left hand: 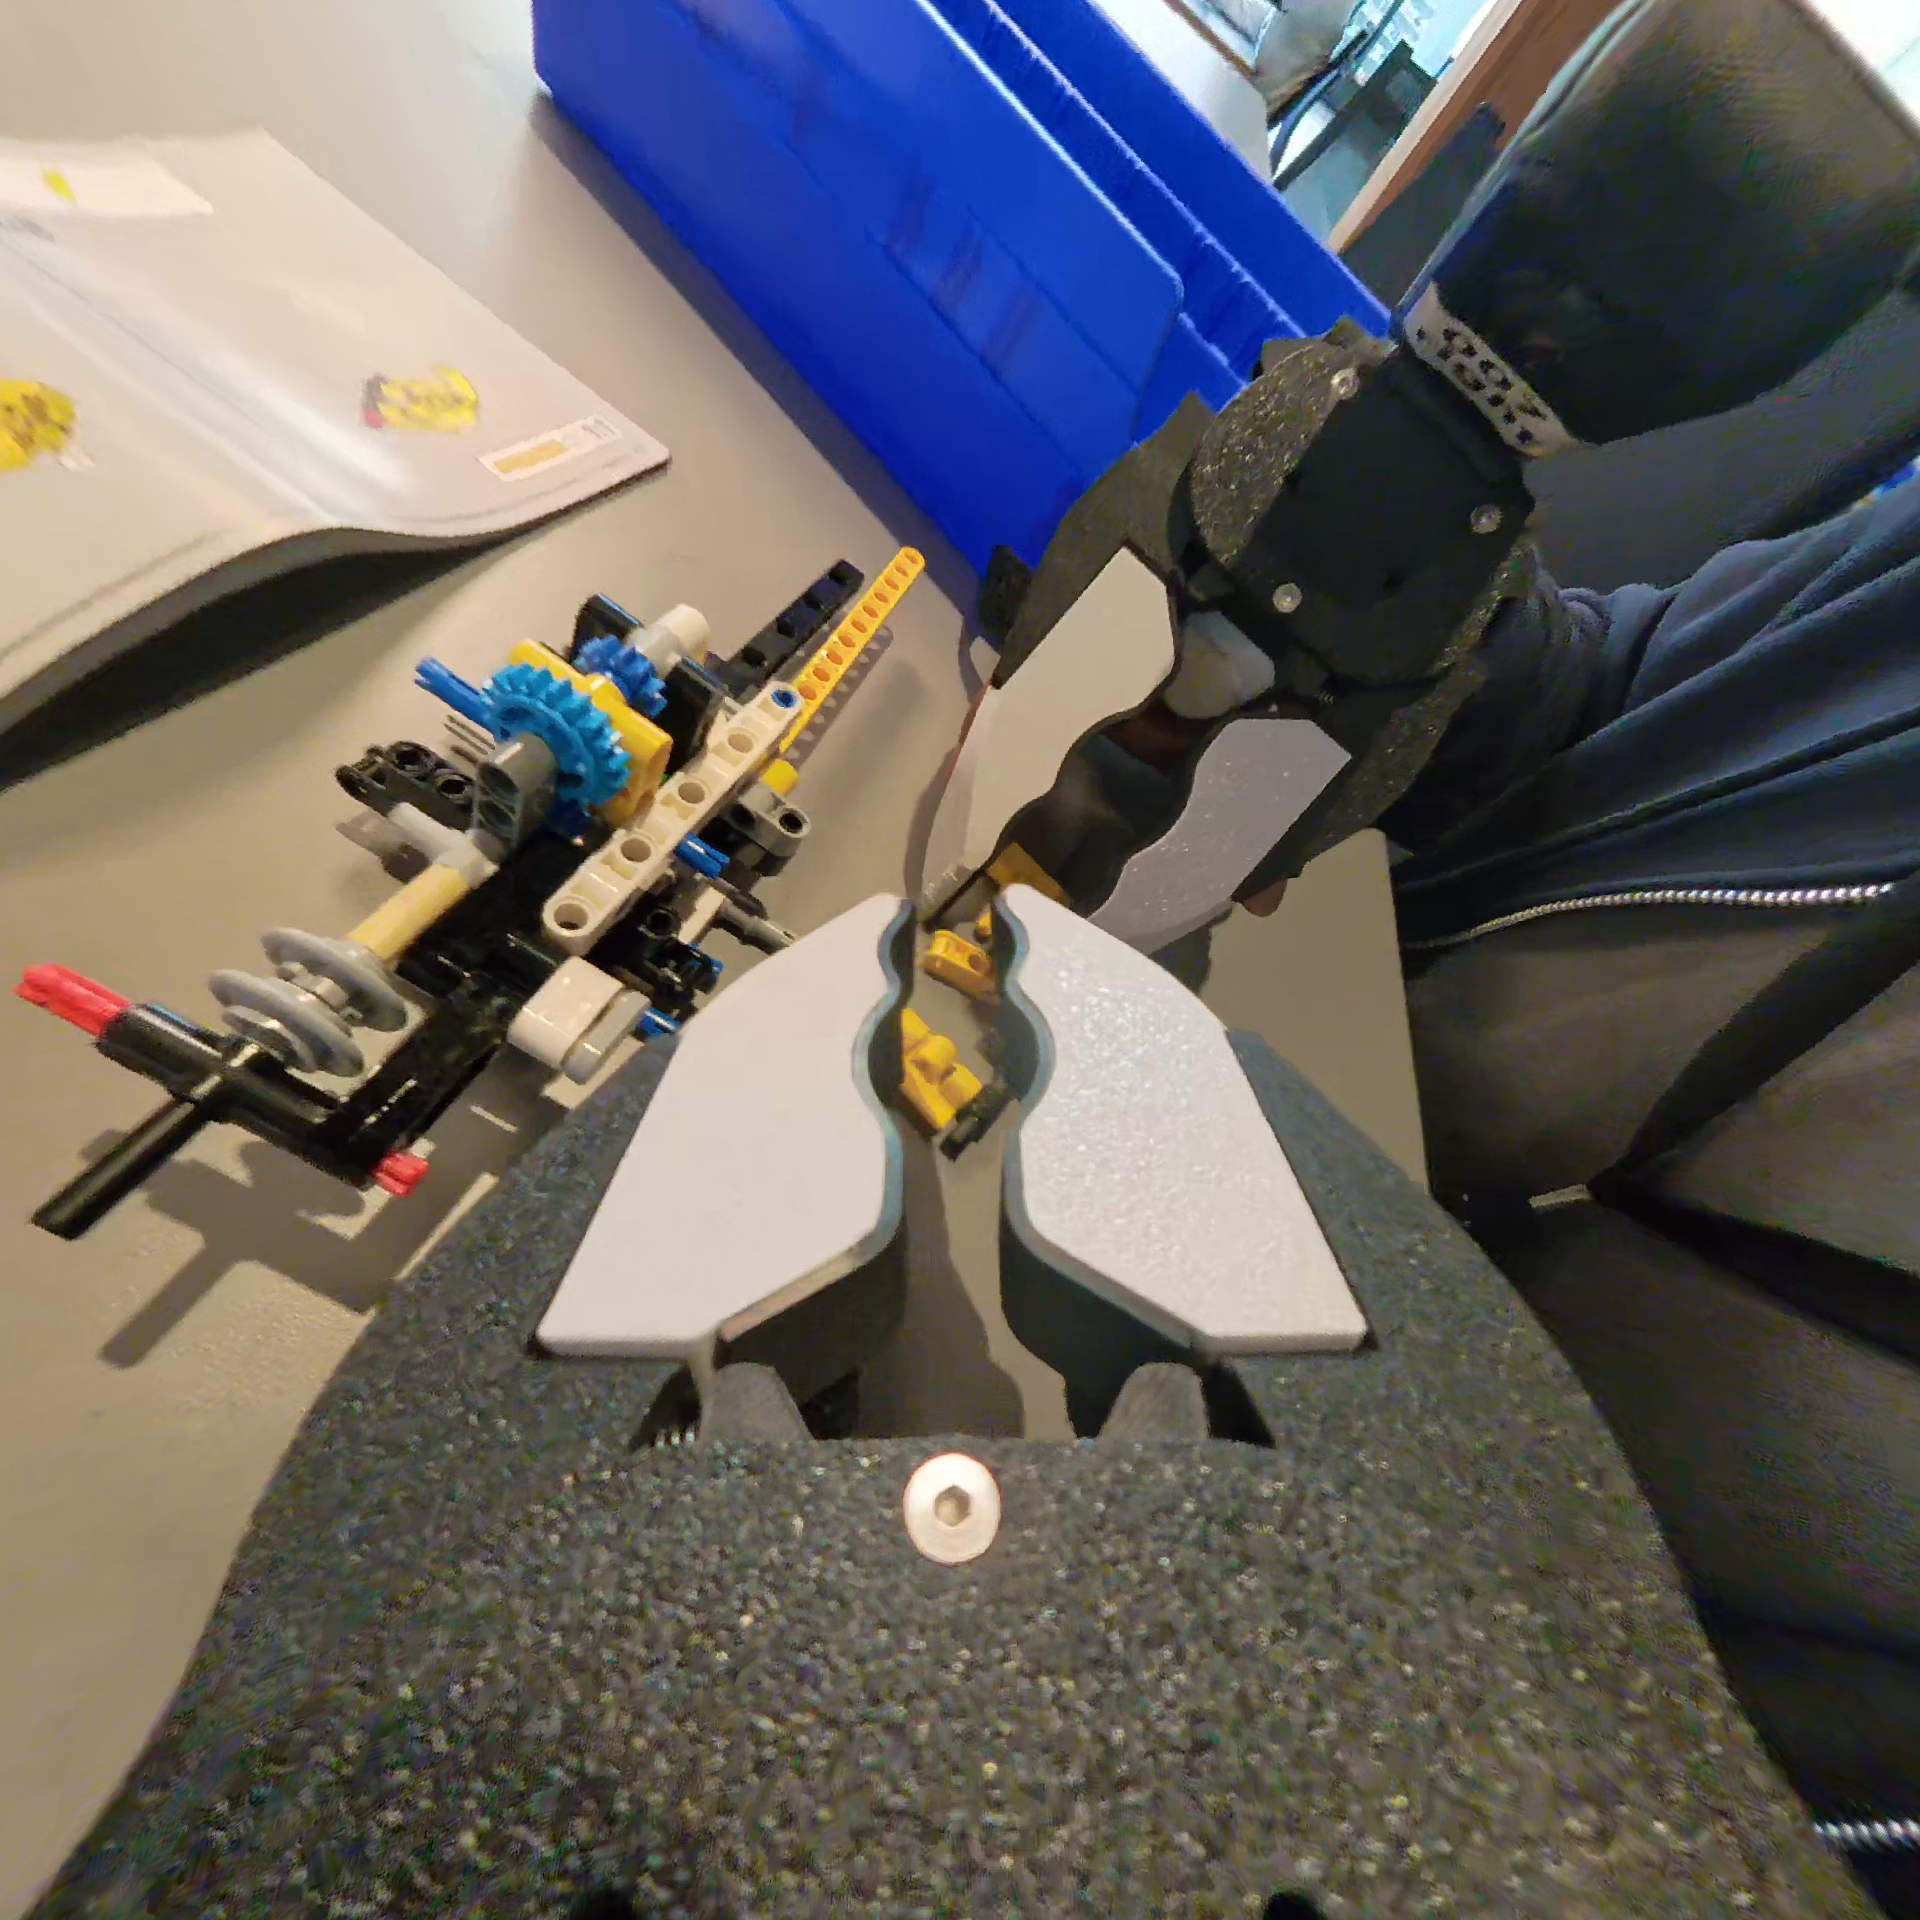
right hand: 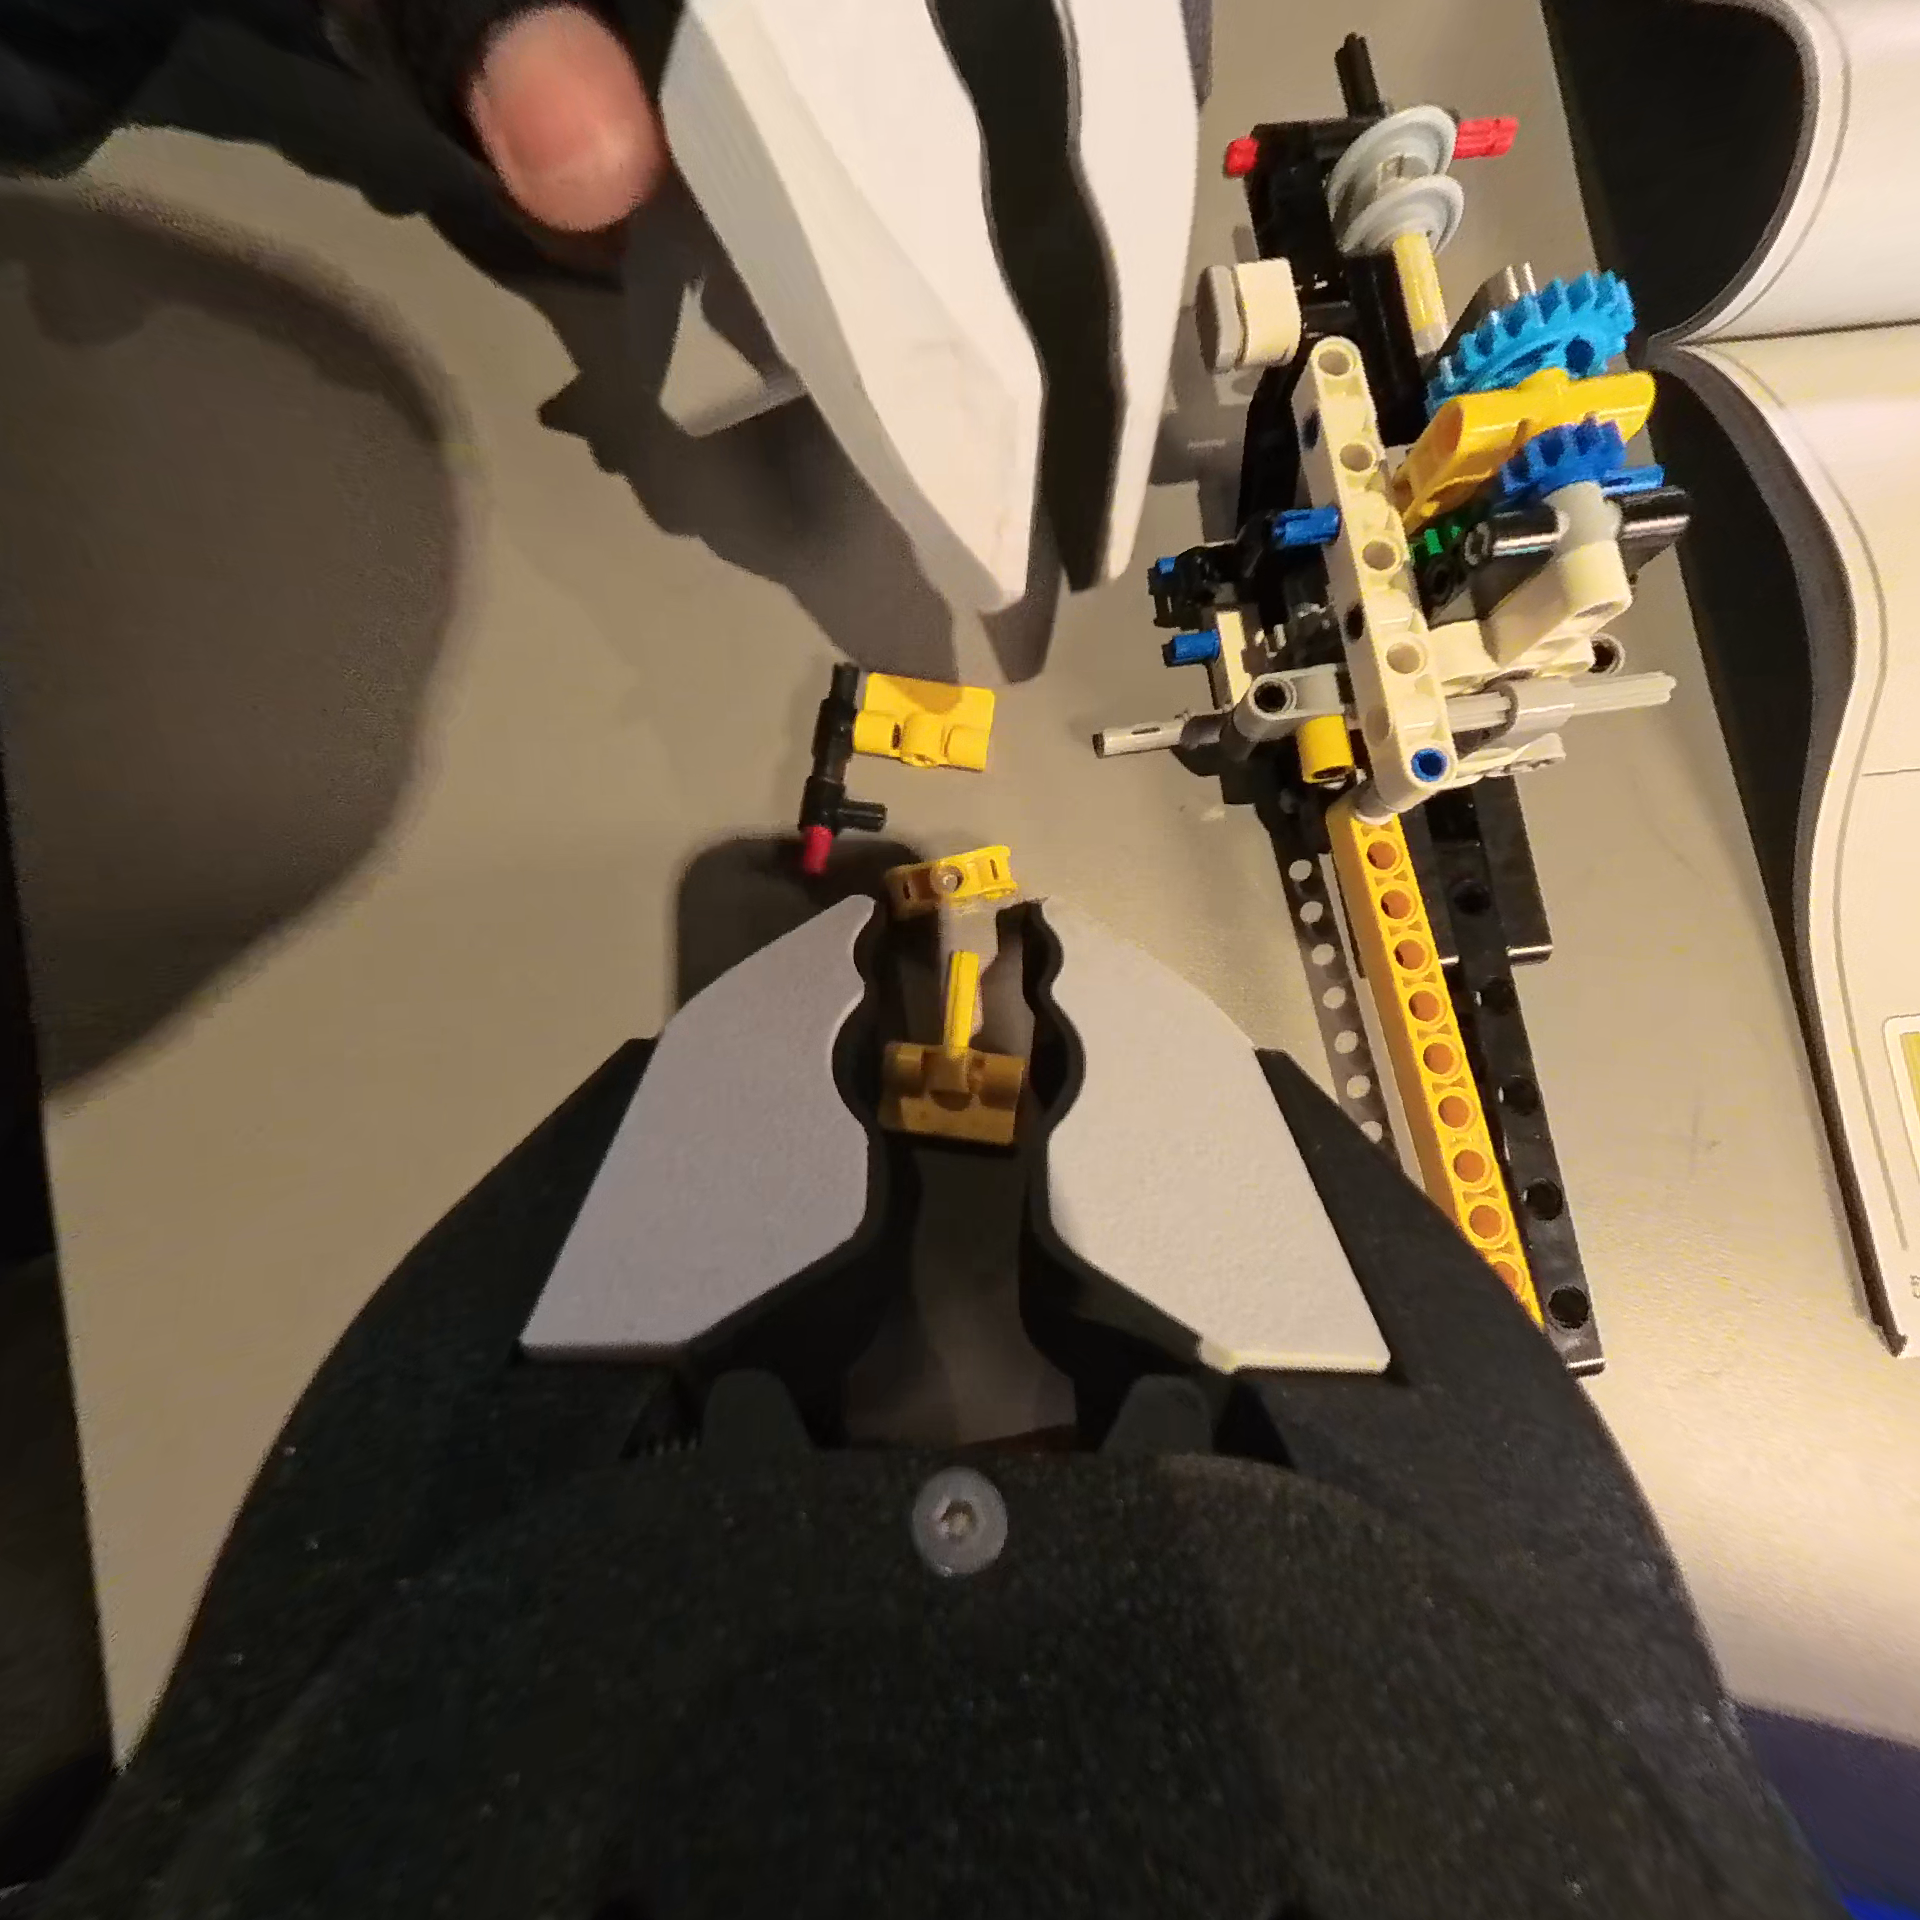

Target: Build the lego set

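Note:
The part-built lego model (left hand: 582,831), with blue gears, a white beam and a long yellow beam, lies on the grey table; it also shows in the right wrist view (right hand: 1403,582). My right gripper (right hand: 956,909) is shut on a small yellow lego sub-assembly (right hand: 951,1091), whose yellow connector (right hand: 951,878) sticks out past the tips. My left gripper (left hand: 956,912) is open only by a narrow gap and empty. It hovers just above a loose yellow block (right hand: 925,722) joined to a black angled connector (right hand: 831,769) with a red pin. The two grippers' tips nearly meet.
An open instruction booklet (left hand: 260,343) lies beyond the model and shows at the right edge of the right wrist view (right hand: 1870,727). A blue bin (left hand: 883,260) stands at the back. A person's dark jacket (left hand: 1662,935) fills the right side. Tip to tip, the grippers are about 6 cm apart.

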A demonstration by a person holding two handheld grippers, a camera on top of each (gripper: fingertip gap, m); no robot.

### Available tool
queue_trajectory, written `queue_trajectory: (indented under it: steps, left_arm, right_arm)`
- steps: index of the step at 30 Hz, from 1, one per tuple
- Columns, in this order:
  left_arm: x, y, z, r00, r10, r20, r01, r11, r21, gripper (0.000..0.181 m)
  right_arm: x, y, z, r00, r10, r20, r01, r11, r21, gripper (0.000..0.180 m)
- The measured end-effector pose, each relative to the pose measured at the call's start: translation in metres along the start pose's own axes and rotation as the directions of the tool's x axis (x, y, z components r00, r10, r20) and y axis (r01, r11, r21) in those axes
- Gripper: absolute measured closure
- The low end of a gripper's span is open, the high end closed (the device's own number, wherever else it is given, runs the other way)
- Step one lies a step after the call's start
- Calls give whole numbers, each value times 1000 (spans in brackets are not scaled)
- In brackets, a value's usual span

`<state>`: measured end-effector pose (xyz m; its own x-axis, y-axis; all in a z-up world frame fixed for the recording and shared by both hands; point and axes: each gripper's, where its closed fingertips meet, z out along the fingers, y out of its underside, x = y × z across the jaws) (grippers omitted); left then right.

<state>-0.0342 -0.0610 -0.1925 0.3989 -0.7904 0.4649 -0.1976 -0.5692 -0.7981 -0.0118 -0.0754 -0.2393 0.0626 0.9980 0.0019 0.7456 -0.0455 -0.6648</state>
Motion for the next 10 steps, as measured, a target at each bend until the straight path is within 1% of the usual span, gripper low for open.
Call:
queue_trajectory:
  steps: [5,10]
  left_arm:
    - [-4,-2,0,998,47,31,-47,999,7,164]
    - [-8,-3,1,999,30,34,-30,999,10,163]
  right_arm:
    - [0,-2,-2,1000,19,20,-20,999,38,155]
    - [2,0,-5,999,33,19,-34,998,57,155]
